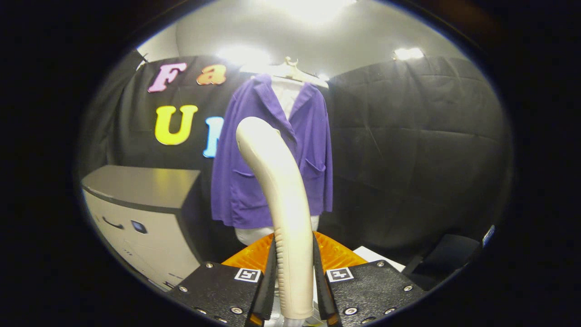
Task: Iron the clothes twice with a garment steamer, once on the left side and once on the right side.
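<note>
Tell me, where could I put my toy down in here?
The flat top of the grey cabinet, left of the purple jacket, looks bare. Beyond the right side of the tongs, a small white surface also looks bare. The middle is crowded: the tongs are shut on the cream steamer, right in front of the jacket.

Fingers [272,277] clamp steamer [281,190] handle; purple jacket [308,136] hanging just beyond.
</note>
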Motion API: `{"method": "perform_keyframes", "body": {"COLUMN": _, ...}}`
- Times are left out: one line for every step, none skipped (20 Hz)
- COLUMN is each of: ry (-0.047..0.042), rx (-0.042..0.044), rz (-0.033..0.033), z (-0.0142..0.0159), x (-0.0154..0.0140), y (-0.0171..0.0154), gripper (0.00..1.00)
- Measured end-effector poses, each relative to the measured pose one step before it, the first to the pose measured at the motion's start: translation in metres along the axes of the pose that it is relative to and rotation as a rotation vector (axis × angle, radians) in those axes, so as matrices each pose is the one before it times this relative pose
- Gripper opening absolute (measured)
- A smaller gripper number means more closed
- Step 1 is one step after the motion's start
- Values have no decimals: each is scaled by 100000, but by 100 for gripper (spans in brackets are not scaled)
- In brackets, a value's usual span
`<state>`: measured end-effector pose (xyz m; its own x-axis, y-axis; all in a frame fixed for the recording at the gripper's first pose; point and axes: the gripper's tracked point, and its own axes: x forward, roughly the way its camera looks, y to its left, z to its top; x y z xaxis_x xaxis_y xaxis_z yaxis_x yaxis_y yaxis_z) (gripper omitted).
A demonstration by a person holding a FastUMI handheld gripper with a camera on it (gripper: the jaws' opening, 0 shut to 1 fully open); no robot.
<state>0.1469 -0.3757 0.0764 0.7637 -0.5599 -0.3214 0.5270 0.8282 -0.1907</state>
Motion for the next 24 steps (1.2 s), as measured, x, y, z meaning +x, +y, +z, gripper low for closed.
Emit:
{"method": "perform_keyframes", "body": {"ry": -1113, "rx": 2422, "rz": 3765, "z": 578, "x": -1238, "y": 1397, "gripper": 38}}
{"method": "perform_keyframes", "body": {"ry": -936, "rx": 1672, "rz": 3535, "z": 411, "x": -1027, "y": 1086, "gripper": 38}}
{"method": "perform_keyframes", "body": {"ry": -568, "rx": 1431, "rz": 3193, "z": 441, "x": -1515, "y": 1353, "gripper": 38}}
{"method": "perform_keyframes", "body": {"ry": -400, "rx": 1578, "rz": 3208, "z": 434, "x": -1248, "y": 1467, "gripper": 38}}
{"method": "perform_keyframes", "body": {"ry": -174, "rx": 1511, "rz": 3311, "z": 80, "x": -1088, "y": 1381, "gripper": 38}}
{"method": "perform_keyframes", "body": {"ry": -292, "rx": 1715, "rz": 3465, "z": 63, "x": -985, "y": 1476, "gripper": 38}}
{"method": "perform_keyframes", "body": {"ry": -296, "rx": 1139, "rz": 3480, "z": 85, "x": -629, "y": 1518, "gripper": 38}}
{"method": "perform_keyframes", "body": {"ry": -711, "rx": 383, "rz": 3563, "z": 228, "x": -592, "y": 1535, "gripper": 38}}
{"method": "perform_keyframes", "body": {"ry": -187, "rx": -184, "rz": 3502, "z": 169, "x": -441, "y": 1448, "gripper": 38}}
{"method": "perform_keyframes", "body": {"ry": -180, "rx": -488, "rz": 3751, "z": 166, "x": -383, "y": 1481, "gripper": 39}}
{"method": "perform_keyframes", "body": {"ry": -1027, "rx": -800, "rz": 3534, "z": 168, "x": -312, "y": 1300, "gripper": 38}}
{"method": "perform_keyframes", "body": {"ry": -1567, "rx": -1065, "rz": 3448, "z": 414, "x": -304, "y": 966, "gripper": 38}}
{"method": "perform_keyframes", "body": {"ry": -2308, "rx": -929, "rz": 3348, "z": 352, "x": -352, "y": 982, "gripper": 38}}
{"method": "perform_keyframes", "body": {"ry": -1397, "rx": -1276, "rz": 3742, "z": 420, "x": -103, "y": 862, "gripper": 38}}
{"method": "perform_keyframes", "body": {"ry": -254, "rx": 252, "rz": 1809, "z": -162, "x": 155, "y": 565, "gripper": 38}}
{"method": "perform_keyframes", "body": {"ry": 409, "rx": 1023, "rz": 583, "z": -240, "x": 156, "y": 262, "gripper": 38}}
{"method": "perform_keyframes", "body": {"ry": 773, "rx": 1003, "rz": 626, "z": -238, "x": -21, "y": 337, "gripper": 38}}
{"method": "perform_keyframes", "body": {"ry": 9, "rx": 227, "rz": 484, "z": 109, "x": -84, "y": 101, "gripper": 38}}
{"method": "perform_keyframes", "body": {"ry": 2, "rx": 185, "rz": -123, "z": -55, "x": -24, "y": 99, "gripper": 38}}
{"method": "perform_keyframes", "body": {"ry": 30, "rx": 142, "rz": -559, "z": -31, "x": 103, "y": -88, "gripper": 38}}
{"method": "perform_keyframes", "body": {"ry": 201, "rx": 403, "rz": -609, "z": -122, "x": -22, "y": 219, "gripper": 38}}
{"method": "perform_keyframes", "body": {"ry": 78, "rx": 699, "rz": -431, "z": -3, "x": 36, "y": 31, "gripper": 38}}
{"method": "perform_keyframes", "body": {"ry": -132, "rx": 569, "rz": -452, "z": -97, "x": -102, "y": 4, "gripper": 38}}
{"method": "perform_keyframes", "body": {"ry": 156, "rx": 393, "rz": -640, "z": -78, "x": 6, "y": -73, "gripper": 38}}
